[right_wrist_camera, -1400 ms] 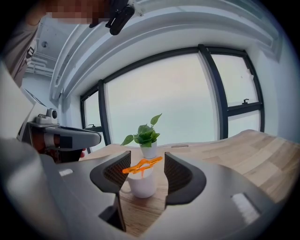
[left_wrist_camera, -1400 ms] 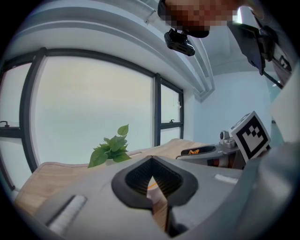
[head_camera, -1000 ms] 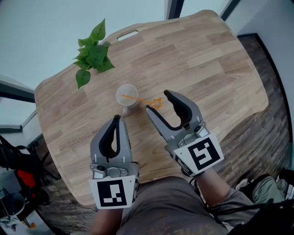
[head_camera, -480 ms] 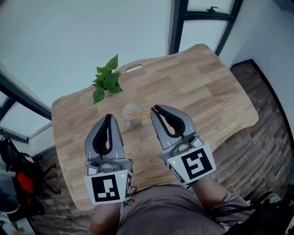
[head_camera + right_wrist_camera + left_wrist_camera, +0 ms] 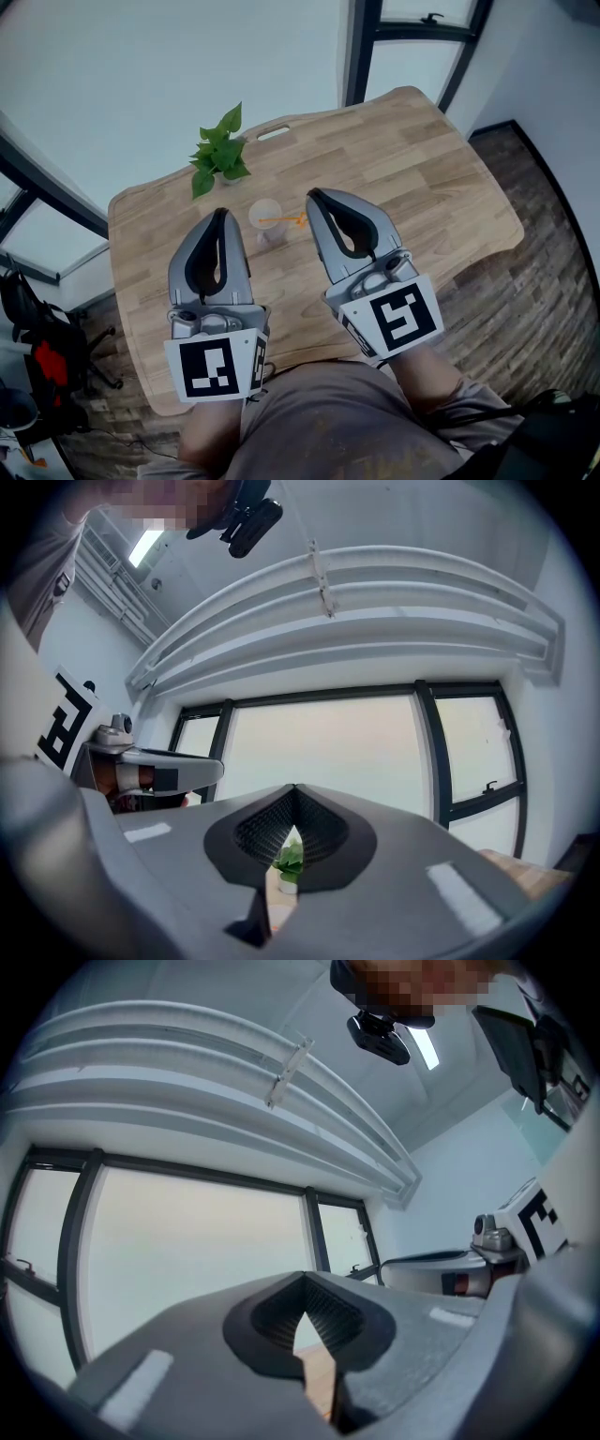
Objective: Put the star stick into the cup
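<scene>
The wooden worktop (image 5: 422,187) is carrying the clear cup (image 5: 263,212), while the left gripper (image 5: 221,214) and right gripper (image 5: 313,197) are hovering on either side of it, both closed on nothing. The orange star stick (image 5: 281,221) is leaning in the cup, its star overhanging the rim. It is looking light, thin and bendable, best pinched mid-shaft.

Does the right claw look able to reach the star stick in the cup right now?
Likely yes: the star stick leans out of the cup toward the right claw, with nothing between them. The claw is shut, so it would need to open first.
</scene>
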Demonstrator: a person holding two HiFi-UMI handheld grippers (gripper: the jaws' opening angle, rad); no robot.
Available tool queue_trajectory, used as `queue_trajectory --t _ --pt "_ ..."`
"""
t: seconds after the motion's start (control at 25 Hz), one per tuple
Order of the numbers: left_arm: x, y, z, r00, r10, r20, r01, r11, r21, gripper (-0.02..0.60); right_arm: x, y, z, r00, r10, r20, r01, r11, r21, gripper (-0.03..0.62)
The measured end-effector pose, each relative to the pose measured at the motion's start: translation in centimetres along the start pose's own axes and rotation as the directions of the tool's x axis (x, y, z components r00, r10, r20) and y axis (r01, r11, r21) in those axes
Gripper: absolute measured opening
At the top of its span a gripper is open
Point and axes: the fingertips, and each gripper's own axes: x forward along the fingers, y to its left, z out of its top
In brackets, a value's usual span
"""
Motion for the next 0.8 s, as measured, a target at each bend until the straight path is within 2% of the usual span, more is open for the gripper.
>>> queue_trajectory --t 0.8 --pt "0.66 -0.3 -0.36 1.0 -0.012 0.002 0.012 1.0 0.006 0.0 0.55 -0.6 -0.5 1.0 -0.009 -0.006 0.009 1.0 0.002 0.025"
